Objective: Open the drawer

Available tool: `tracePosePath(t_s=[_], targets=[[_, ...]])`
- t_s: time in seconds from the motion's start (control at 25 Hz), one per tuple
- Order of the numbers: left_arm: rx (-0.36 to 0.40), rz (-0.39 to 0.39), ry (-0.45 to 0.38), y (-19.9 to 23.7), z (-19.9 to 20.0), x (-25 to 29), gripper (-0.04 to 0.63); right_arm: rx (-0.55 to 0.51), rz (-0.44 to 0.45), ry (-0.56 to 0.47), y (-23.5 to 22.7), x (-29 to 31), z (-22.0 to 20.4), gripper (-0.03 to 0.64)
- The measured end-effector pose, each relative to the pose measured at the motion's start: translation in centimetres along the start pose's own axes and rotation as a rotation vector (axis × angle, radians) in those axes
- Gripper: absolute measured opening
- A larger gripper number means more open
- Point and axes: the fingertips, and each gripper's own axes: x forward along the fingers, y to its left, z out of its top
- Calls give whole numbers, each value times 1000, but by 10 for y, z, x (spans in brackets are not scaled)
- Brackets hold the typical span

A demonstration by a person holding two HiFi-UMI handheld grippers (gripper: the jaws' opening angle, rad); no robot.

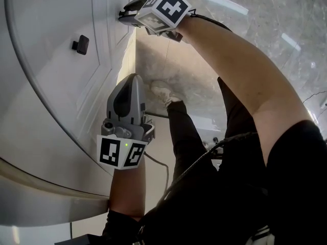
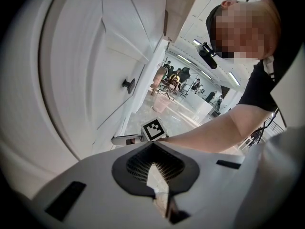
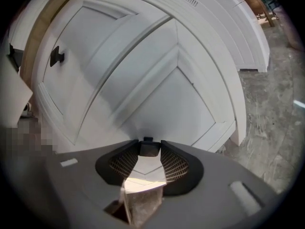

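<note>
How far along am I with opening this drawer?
Done: the right tool is clamped on a small dark knob. In hand: that grip; the white front panel behind it looks flush with its frame, so no pull shows yet. Left: drawing it open. The left tool is shut and empty, away from the other knob.

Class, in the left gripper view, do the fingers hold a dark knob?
No: the left gripper is shut on nothing, and the dark knob sits far off on the white front.
</note>
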Motion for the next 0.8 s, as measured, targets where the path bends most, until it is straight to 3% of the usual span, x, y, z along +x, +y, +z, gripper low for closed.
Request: tracePosePath(t_s=[0.8], targets=[[-4, -25, 1, -6, 1, 2, -9, -35, -18, -7, -1, -16, -9, 129]])
